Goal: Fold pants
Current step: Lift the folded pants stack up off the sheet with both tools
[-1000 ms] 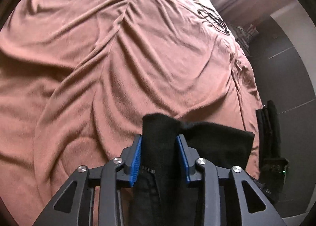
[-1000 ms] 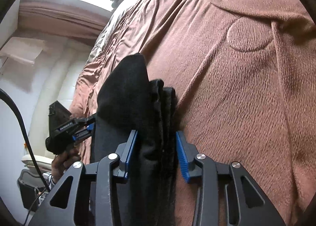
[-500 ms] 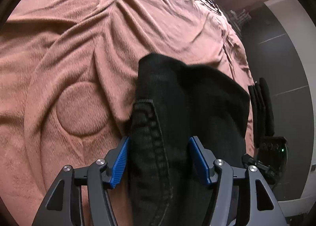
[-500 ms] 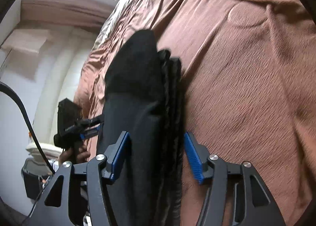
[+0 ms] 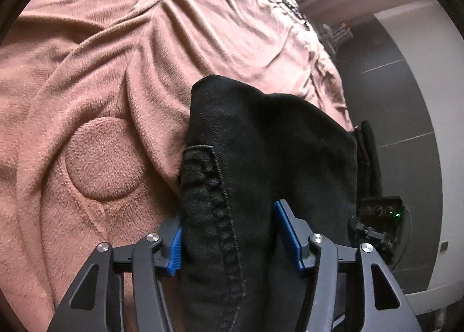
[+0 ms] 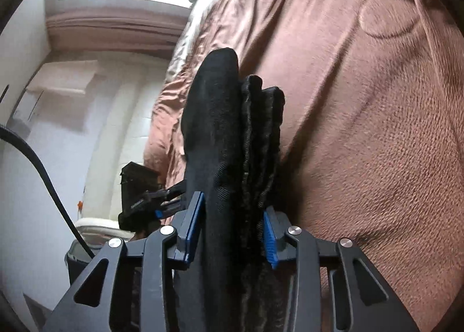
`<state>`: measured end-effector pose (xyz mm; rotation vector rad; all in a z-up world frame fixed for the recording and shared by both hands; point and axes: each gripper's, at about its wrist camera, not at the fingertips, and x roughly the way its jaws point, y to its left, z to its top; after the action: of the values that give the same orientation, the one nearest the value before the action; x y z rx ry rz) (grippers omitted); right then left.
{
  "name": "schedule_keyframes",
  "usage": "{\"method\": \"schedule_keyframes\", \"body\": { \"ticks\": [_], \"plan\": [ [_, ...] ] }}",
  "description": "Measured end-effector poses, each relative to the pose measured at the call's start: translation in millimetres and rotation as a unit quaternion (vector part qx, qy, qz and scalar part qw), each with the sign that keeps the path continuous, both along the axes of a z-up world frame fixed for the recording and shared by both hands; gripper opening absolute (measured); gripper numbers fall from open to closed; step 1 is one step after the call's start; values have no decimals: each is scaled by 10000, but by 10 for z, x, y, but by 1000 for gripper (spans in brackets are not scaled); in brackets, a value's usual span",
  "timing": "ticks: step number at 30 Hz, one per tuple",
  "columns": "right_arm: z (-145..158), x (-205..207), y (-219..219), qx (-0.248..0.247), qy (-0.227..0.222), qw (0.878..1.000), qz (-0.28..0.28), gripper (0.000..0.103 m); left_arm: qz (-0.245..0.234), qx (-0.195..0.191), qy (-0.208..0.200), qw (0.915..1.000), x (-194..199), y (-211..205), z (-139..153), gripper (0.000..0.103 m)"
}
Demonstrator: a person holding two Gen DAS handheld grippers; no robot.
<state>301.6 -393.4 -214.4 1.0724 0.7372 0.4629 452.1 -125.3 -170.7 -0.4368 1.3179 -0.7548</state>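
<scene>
The black pants (image 5: pixel 261 143) are bunched into a thick folded bundle at the bed's edge, over a brown fleece blanket (image 5: pixel 101 56). My left gripper (image 5: pixel 229 224) has its blue pads on both sides of the seamed edge; the jaws are closing and the fabric fills the gap. In the right wrist view the same pants (image 6: pixel 214 114) stand as stacked folds between the blue pads of my right gripper (image 6: pixel 232 207), whose jaws are also closing on them. Each gripper shows beyond the bundle in the other's view. The rest of the pants is hidden under the grippers.
The blanket carries an embossed circle (image 5: pixel 101 158) left of the bundle. The bed edge runs close on the right, with dark grey floor (image 5: pixel 406 99) beyond. A black cable (image 6: pixel 37 163) hangs at the left before a white wall, and a hand holds the far gripper (image 6: pixel 139 195).
The left view has tipped down and closed in on the bundle; its jaws stand wider around more fabric than a second ago. The right jaws widened, then narrowed again, and that view shifted slightly.
</scene>
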Motion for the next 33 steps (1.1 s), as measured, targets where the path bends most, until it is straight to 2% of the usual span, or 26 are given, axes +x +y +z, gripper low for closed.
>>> {"method": "schedule_keyframes", "body": {
  "ticks": [3,6,14,18,22,26,33],
  "plan": [
    [-47,39,-24,-198,187,9996,15,37,12,-40,8,10000,-15,33,17,58],
    [-122,115,-18,-97,350,9993,86,37,-58,94,8,9999,-37,19,5,58],
    [-30,248,61,-315,418,9981,334,41,-215,95,270,9994,-208,84,-93,58],
    [31,260,66,-365,392,9979,362,43,-256,148,184,9994,-246,82,-89,58],
    [68,357,105,-451,342,9978,334,43,-268,195,37,9994,-244,42,-75,50],
    [156,340,208,-677,182,9973,212,32,-206,130,-94,9997,-297,81,32,35],
    [382,224,360,-943,-212,9953,75,25,-108,-37,-372,9992,-429,166,293,26]
  ]
}}
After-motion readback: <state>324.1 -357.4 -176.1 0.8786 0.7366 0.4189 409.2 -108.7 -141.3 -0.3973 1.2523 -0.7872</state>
